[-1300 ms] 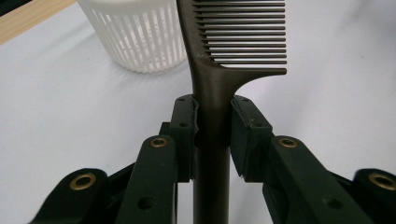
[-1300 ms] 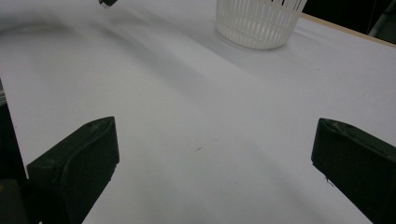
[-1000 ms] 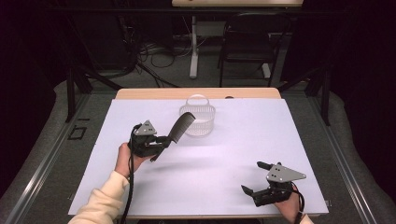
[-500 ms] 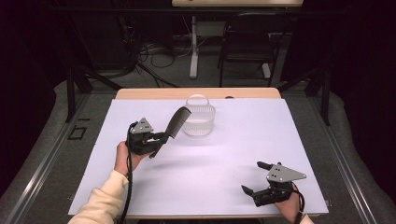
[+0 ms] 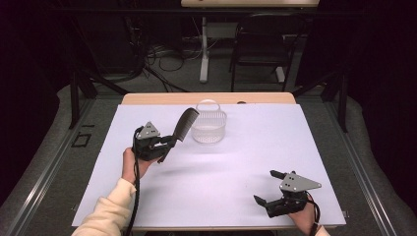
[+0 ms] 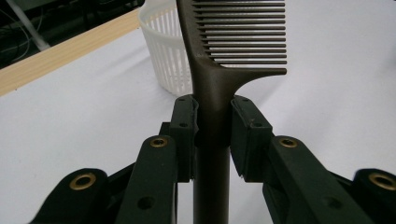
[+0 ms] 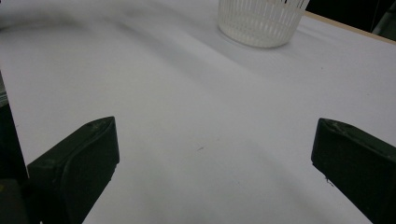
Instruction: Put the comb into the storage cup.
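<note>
Currently the tabletop, covered by a white sheet, carries one item: a small white slatted basket standing upright near its far edge. Judged from this layout, the work in hand is placing the comb into that basket. The pickup is complete, while transfer and release remain. The left gripper is raised above the sheet at centre-left, and its jaws are clamped on the handle of a dark comb; the left gripper view shows both pads pressed against the handle just below the teeth. The comb slants up and away from the hand, its toothed end just beside the near-left rim of the basket, not yet over the opening or inside it. The right gripper rests low at the near-right corner, well apart from the basket, with its jaws spread wide and nothing between them.
</note>
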